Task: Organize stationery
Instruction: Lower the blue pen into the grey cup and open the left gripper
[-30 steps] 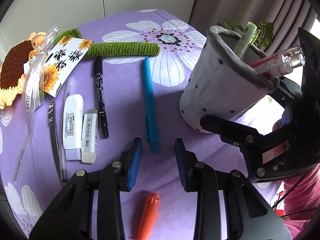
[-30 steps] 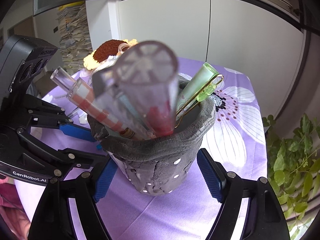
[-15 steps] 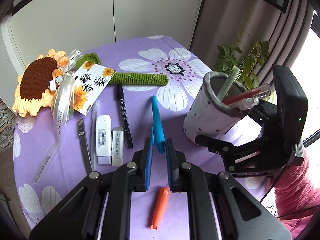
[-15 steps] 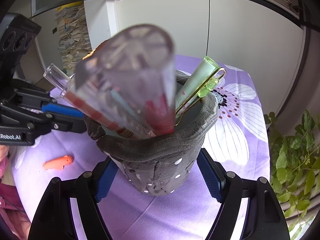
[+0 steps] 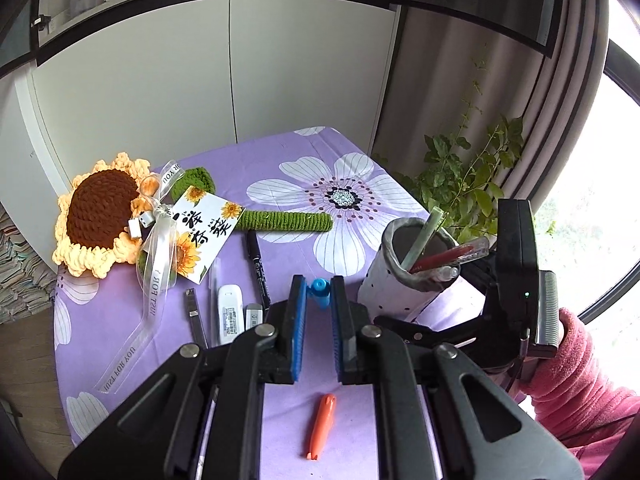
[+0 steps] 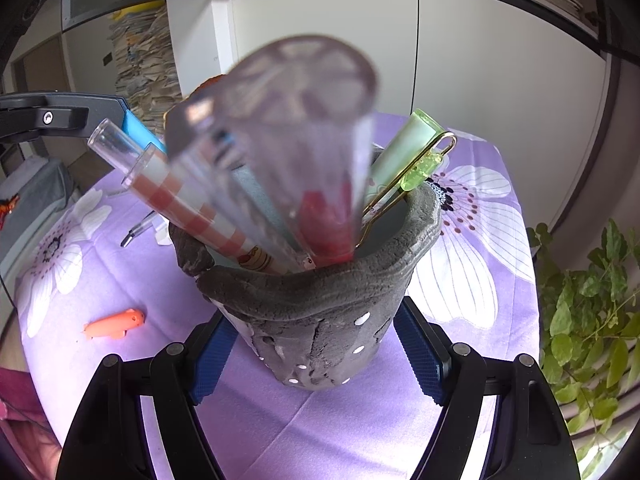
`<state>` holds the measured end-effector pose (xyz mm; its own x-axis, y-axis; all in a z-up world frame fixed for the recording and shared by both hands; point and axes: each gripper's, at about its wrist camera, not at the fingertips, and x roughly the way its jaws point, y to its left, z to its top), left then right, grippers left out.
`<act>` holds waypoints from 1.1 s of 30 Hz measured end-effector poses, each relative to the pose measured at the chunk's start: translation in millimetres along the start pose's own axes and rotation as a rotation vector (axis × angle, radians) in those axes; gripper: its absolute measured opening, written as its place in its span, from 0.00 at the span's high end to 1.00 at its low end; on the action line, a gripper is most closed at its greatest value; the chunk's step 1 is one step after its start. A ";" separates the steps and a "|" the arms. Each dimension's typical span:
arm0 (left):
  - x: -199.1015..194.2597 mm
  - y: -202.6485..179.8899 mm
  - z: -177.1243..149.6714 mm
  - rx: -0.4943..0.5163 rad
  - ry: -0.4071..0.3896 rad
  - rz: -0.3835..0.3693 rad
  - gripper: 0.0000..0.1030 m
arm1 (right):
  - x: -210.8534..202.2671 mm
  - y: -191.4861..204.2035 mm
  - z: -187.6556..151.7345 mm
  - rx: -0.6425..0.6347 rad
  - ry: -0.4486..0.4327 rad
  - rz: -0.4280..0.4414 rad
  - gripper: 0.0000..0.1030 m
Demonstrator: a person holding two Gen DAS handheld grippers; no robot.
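My left gripper [image 5: 319,296] is shut on a blue pen [image 5: 320,291] and holds it up above the purple flowered tablecloth [image 5: 288,168]; the pen points at the camera. The pen's end also shows in the right wrist view [image 6: 140,130]. A grey dotted pen holder [image 5: 400,280] stands at the right with several pens in it. My right gripper [image 6: 316,356] has its blue pads on both sides of the holder [image 6: 320,328].
On the cloth lie a black marker [image 5: 256,264], a white correction tape [image 5: 231,314], an eraser [image 5: 253,316], a metal clip [image 5: 195,316], an orange pen cap [image 5: 321,426] and a crocheted sunflower [image 5: 100,216] with a card. A plant [image 5: 464,184] stands beyond the table's right edge.
My left gripper closed on the blue pen and lifted it off the cloth, tilting it end-on. The right gripper stayed around the holder.
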<state>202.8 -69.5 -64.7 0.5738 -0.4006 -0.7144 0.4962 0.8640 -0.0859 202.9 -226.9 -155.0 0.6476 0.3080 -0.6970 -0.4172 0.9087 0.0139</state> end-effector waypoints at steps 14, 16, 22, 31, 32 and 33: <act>-63.3 -30.3 54.0 0.083 -0.207 -0.023 0.91 | 0.2 2.0 0.3 -0.002 0.001 -0.001 0.23; -69.4 -38.3 62.5 0.100 -0.232 -0.033 0.91 | 0.7 2.5 -0.2 -0.002 0.002 0.000 0.23; -67.3 -63.2 75.1 0.152 -0.248 -0.063 0.90 | 0.4 3.4 -1.3 0.001 -0.003 -0.002 0.23; -19.8 -82.3 72.2 0.203 -0.153 -0.044 0.92 | 0.4 -3.0 -0.7 0.011 -0.001 0.005 0.23; -13.3 -82.4 70.6 0.206 -0.136 -0.045 0.92 | 0.5 -3.6 -0.7 0.013 -0.001 0.006 0.23; -7.3 -83.0 69.2 0.207 -0.118 -0.047 0.92 | 0.4 -4.4 -0.8 0.015 -0.001 0.007 0.23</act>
<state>202.5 -159.4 -4.3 0.6128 -0.4823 -0.6260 0.6403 0.7673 0.0356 204.5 -231.0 -155.9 0.6457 0.3144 -0.6959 -0.4120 0.9107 0.0292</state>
